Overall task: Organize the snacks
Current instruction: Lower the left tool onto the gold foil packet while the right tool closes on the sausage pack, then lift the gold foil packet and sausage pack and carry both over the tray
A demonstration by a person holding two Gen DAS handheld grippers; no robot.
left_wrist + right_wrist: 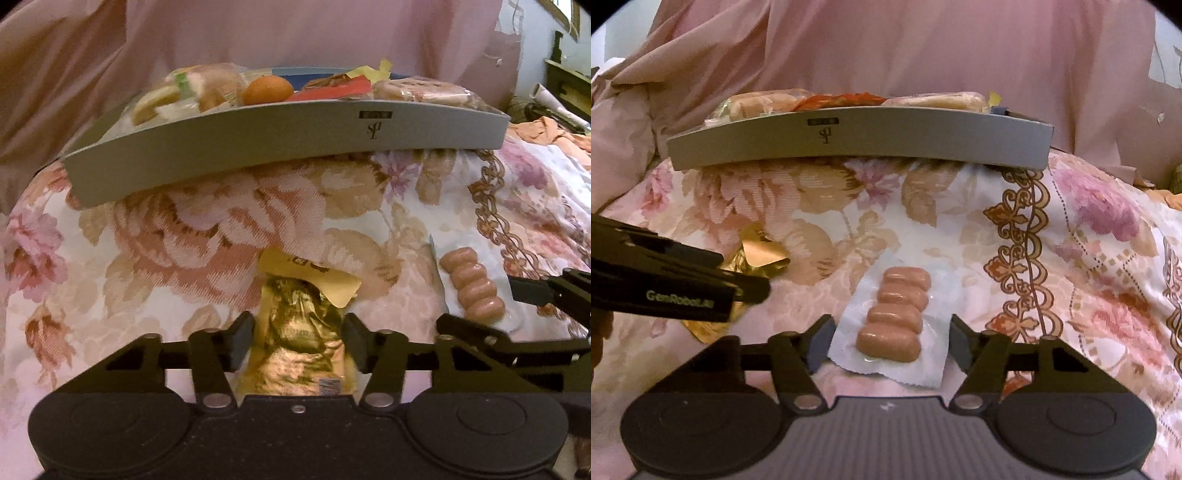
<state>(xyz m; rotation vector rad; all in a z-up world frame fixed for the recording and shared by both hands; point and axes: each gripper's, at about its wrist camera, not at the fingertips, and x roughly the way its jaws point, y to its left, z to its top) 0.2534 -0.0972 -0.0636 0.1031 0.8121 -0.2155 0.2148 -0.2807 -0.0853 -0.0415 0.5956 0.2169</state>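
A gold foil snack packet (301,325) lies on the floral bedspread between the fingers of my left gripper (300,338); the pads touch both its sides. It also shows in the right wrist view (759,254), partly behind the left gripper's body. A clear pack of small sausages (895,315) lies flat between the fingers of my right gripper (891,343), which is open with its fingers at the pack's edges. The pack also shows in the left wrist view (472,284). A grey tray (288,142) (857,138) at the far side holds several wrapped snacks and an orange (267,90).
The floral bedspread (177,236) covers a soft uneven surface. A pink curtain (923,48) hangs behind the tray. Crumpled pink fabric (624,122) lies at the left. Furniture and clutter (554,96) stand at the far right.
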